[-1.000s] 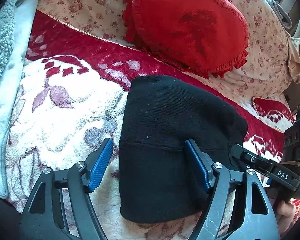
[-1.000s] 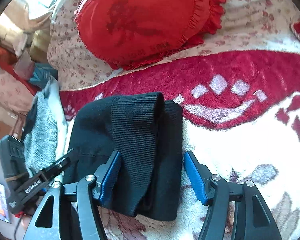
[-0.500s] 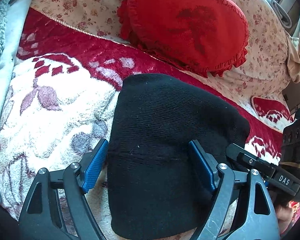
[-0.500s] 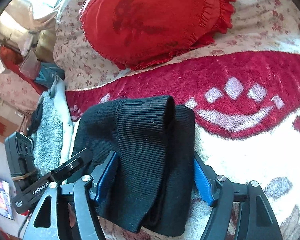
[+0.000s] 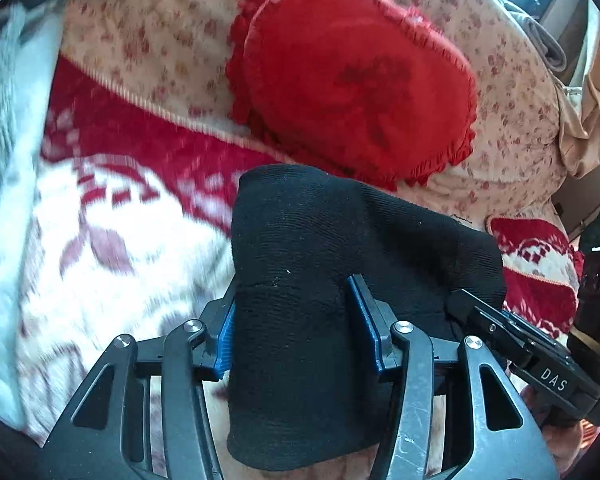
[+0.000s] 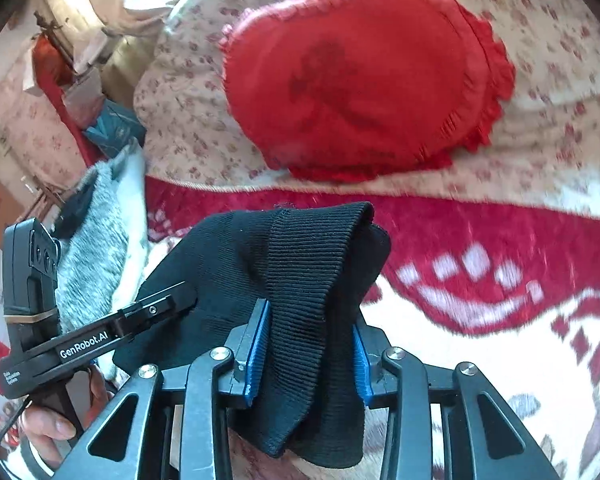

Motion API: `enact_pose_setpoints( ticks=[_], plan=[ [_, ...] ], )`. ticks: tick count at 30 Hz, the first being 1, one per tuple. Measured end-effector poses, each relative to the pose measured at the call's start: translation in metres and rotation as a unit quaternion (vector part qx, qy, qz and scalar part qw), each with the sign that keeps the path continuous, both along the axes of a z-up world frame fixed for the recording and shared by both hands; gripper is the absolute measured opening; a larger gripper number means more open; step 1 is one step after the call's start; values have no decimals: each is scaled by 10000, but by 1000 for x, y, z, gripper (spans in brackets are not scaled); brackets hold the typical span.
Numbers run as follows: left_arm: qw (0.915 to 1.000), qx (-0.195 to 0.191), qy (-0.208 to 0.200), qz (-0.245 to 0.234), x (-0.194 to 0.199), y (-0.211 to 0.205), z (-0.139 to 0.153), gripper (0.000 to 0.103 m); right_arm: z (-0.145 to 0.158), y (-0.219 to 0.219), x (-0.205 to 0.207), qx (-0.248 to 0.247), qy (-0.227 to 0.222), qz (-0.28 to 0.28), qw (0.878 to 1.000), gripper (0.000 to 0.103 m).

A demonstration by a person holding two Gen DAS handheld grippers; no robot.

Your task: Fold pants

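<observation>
Left wrist: both tools clamped on black pants [image 5: 320, 248], red-white fleece blanket [image 5: 112, 264], red heart cushion [image 5: 352, 80].

I see the pants [image 5: 340, 248] as matt black knit cloth, finely ribbed at the band [image 6: 312, 272], pinched between the ridged blue pads [image 5: 225, 336] of my left gripper [image 5: 296, 320], whose frame looks like scuffed, semi-matt black plastic with shiny metal screw heads. My right gripper [image 6: 308, 344] has the same dark frame and blue pads [image 6: 260, 344]. Beneath lies a fluffy red-and-white plush blanket [image 6: 480, 280]; behind it are a soft red cloth pillow [image 6: 360, 76] with a frilled edge, a thin floral cloth cover [image 5: 148, 40] and a shaggy grey throw [image 6: 96, 240].
</observation>
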State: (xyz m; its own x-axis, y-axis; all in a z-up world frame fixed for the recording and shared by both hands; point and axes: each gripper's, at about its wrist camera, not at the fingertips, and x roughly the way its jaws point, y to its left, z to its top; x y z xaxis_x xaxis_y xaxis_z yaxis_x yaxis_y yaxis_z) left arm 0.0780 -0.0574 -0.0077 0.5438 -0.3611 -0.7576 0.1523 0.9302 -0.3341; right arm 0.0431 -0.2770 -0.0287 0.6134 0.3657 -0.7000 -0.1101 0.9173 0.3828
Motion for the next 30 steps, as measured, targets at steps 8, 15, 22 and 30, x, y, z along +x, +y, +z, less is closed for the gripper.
enact_pose_setpoints(
  ticks=[8,15,22,30],
  plan=[
    [9990,413,140,100,46,-5,-20,50,-6,4,50,-7,-11,-139,9999,37],
    [9976,668,137,116,43,-1,-27,55,-13,-7,44,-498,221,-278,9981,43],
    [9935,1120,-65,204,29,-6,-14,55,29,21,25,-771,-386,174,9961,27],
    [9921,1236,-65,190,24,-14,-25,59,-23,49,14,-1198,152,488,9915,22]
  ],
)
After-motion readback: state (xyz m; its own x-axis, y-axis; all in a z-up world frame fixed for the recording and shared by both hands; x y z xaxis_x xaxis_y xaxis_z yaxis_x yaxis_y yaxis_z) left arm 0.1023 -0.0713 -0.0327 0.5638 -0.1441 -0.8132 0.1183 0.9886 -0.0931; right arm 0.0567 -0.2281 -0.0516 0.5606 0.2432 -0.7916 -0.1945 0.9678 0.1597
